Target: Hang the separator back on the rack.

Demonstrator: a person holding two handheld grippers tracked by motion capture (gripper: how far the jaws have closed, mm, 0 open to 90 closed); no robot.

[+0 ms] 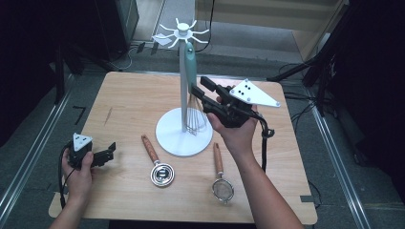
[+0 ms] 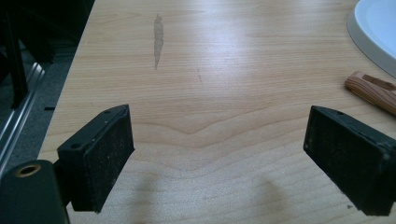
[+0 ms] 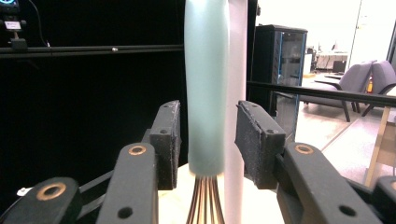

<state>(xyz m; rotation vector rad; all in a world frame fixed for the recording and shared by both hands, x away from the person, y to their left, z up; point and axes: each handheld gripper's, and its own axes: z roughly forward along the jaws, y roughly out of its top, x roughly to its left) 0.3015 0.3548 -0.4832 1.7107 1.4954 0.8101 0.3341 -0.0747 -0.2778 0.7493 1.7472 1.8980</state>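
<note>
Your right gripper [image 3: 206, 140] fingers stand apart astride the whisk [image 3: 205, 93] handle (it hangs on the stand [image 1: 183, 86]), not pressing. Step: release. Next, withdraw straight back. Left gripper [image 2: 219, 154] fingers gape, idle over the tabletop [image 2: 224, 70].

Light wooden bench [image 1: 124, 95] with rounded corners, grain running across and a dark streak [image 1: 109, 116] well left of the stand base. White round stand base [image 1: 179, 138] resting near the middle. Wooden-handled metal cup [image 1: 158, 164] lying just left and in front of the stand base, bowl end toward the near edge. Wooden-handled mesh strainer [image 1: 221, 180] lying just right and in front of the stand base, handle pointing back toward it. Both apart from each other and from the base.
</note>
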